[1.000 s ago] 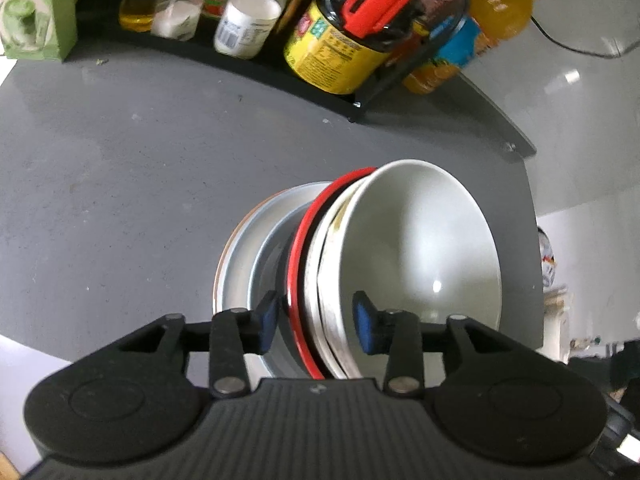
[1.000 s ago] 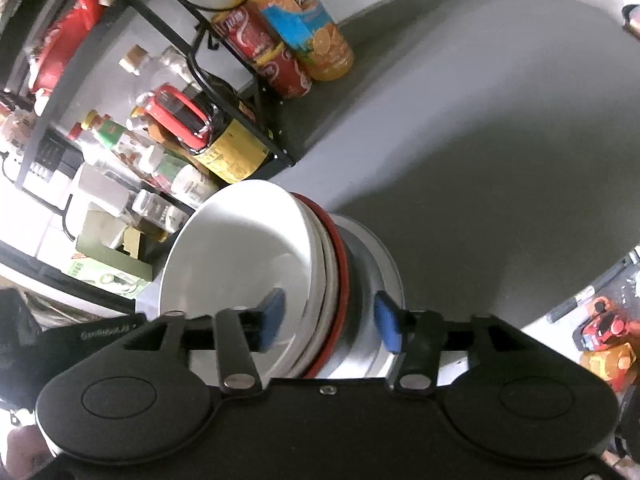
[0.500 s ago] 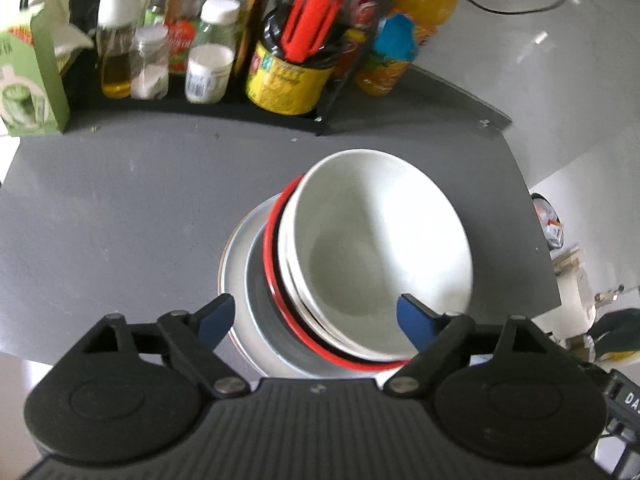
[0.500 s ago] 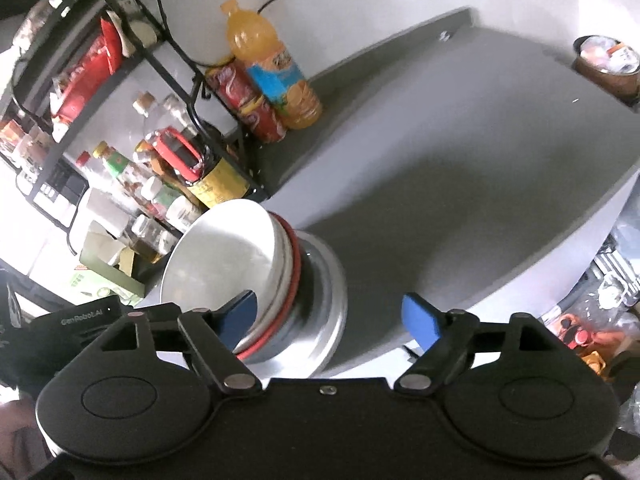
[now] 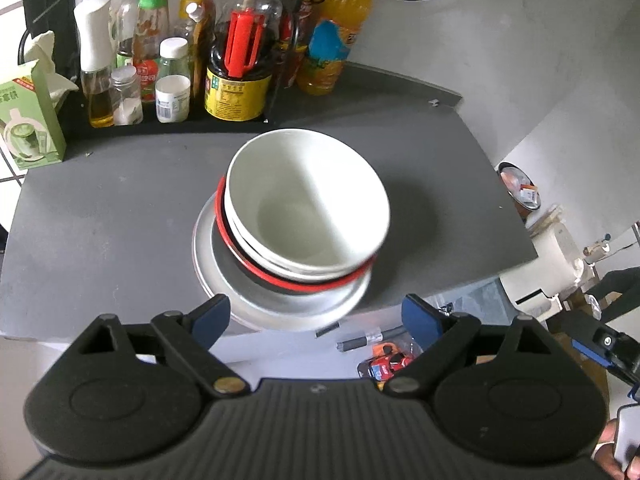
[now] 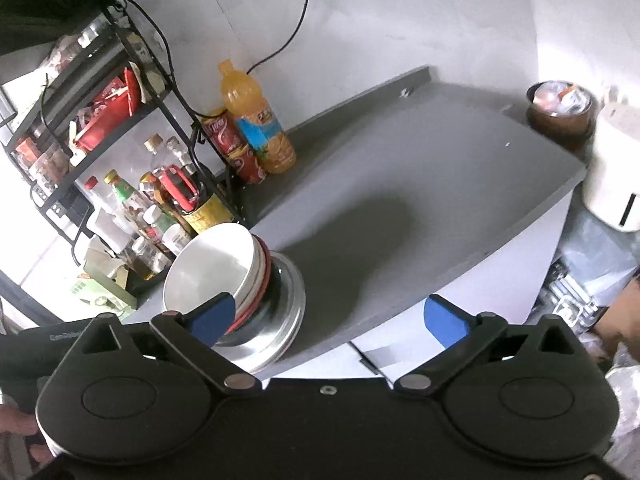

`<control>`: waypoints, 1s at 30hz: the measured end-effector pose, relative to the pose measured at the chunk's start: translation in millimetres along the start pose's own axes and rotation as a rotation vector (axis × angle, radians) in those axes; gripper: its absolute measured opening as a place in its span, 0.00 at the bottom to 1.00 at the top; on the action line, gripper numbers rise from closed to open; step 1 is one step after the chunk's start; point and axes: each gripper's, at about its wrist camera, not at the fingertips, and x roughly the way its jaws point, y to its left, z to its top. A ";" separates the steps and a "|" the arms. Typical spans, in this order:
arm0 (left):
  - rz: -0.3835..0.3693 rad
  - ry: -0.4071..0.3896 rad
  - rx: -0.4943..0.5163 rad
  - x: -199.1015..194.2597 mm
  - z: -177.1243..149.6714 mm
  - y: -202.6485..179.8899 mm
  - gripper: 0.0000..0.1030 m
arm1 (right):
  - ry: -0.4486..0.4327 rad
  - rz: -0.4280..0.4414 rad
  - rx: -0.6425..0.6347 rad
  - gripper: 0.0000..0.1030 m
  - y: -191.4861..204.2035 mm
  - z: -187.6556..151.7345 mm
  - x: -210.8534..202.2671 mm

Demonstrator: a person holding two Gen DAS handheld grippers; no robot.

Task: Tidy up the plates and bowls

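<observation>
A: Where are the dishes?

B: In one stack on the grey worktop (image 5: 100, 208), near its front edge. A white bowl (image 5: 306, 208) sits on top, nested in another white one, then a red-rimmed bowl (image 5: 320, 284), all on a metal plate (image 5: 280, 308). The plate's near rim juts a little over the worktop edge.

A: Is the stack level?

B: The bowls sit off-centre on the plate, shifted to the right in the left wrist view.

A: And the grippers?

B: The left gripper (image 5: 316, 318) is spread wide with nothing between its blue fingers (image 5: 212, 318); it is just short of the plate, not touching. The right gripper (image 6: 328, 318) is equally wide and empty, with the stack (image 6: 236, 276) beyond its left finger.

A: What's around it?

B: Behind the stack, a black rack (image 5: 180, 124) of bottles and jars, a yellow-labelled jug (image 5: 236, 92) with a red handle, and an orange drink bottle (image 5: 336, 40) beside it. A green carton (image 5: 28, 120) stands at the far left. The right half of the worktop is bare.
</observation>
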 end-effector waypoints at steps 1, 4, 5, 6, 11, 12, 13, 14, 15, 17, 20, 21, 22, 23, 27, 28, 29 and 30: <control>-0.001 -0.003 0.006 -4.9 -3.1 -2.2 0.89 | -0.005 -0.003 -0.005 1.00 -0.2 -1.4 -4.0; 0.000 -0.009 0.031 -16.3 -12.9 -8.2 0.93 | -0.014 -0.011 -0.006 1.00 -1.7 -6.8 -18.1; -0.001 -0.012 0.041 -19.7 -16.4 -9.7 0.95 | -0.015 -0.016 -0.009 1.00 -1.3 -8.4 -20.5; -0.001 -0.014 0.050 -23.2 -20.0 -11.5 0.97 | -0.021 -0.021 -0.013 1.00 -0.6 -10.7 -24.8; -0.007 -0.035 0.070 -41.6 -38.4 -13.3 0.99 | -0.043 -0.036 -0.037 1.00 1.8 -21.2 -45.6; -0.006 -0.038 0.075 -43.8 -40.8 -13.5 0.99 | -0.046 -0.037 -0.038 1.00 2.2 -22.9 -48.7; -0.008 -0.037 0.080 -46.0 -43.7 -13.3 0.99 | -0.049 -0.039 -0.038 1.00 2.6 -24.8 -52.2; -0.019 -0.029 0.076 -48.2 -46.2 -12.4 1.00 | -0.056 -0.043 -0.042 1.00 4.3 -27.2 -55.7; -0.034 -0.022 0.070 -50.9 -48.9 -11.3 1.00 | -0.064 -0.047 -0.050 1.00 6.1 -29.1 -58.6; -0.039 -0.037 0.076 -56.9 -54.2 -11.0 1.00 | -0.082 -0.060 -0.072 1.00 8.9 -34.0 -65.5; -0.029 -0.056 0.095 -64.9 -60.6 -11.9 1.00 | -0.093 -0.062 -0.074 1.00 11.9 -39.6 -71.6; -0.030 -0.062 0.098 -67.8 -62.4 -12.1 1.00 | -0.095 -0.063 -0.073 1.00 12.8 -41.1 -73.5; -0.030 -0.070 0.104 -70.8 -64.0 -12.1 1.00 | -0.096 -0.066 -0.073 1.00 13.4 -42.6 -74.9; -0.027 -0.079 0.115 -73.8 -65.8 -12.8 1.00 | -0.102 -0.071 -0.077 1.00 14.5 -44.8 -77.8; -0.027 -0.106 0.145 -83.1 -74.7 -13.4 1.00 | -0.121 -0.091 -0.114 1.00 20.8 -52.6 -83.7; -0.029 -0.113 0.146 -84.8 -76.3 -12.9 1.00 | -0.125 -0.097 -0.119 1.00 21.7 -54.3 -84.5; -0.027 -0.116 0.147 -86.0 -77.3 -12.6 1.00 | -0.127 -0.101 -0.122 1.00 22.0 -56.1 -85.7; -0.024 -0.119 0.149 -87.7 -78.8 -12.4 1.00 | -0.128 -0.107 -0.129 1.00 22.4 -58.4 -86.7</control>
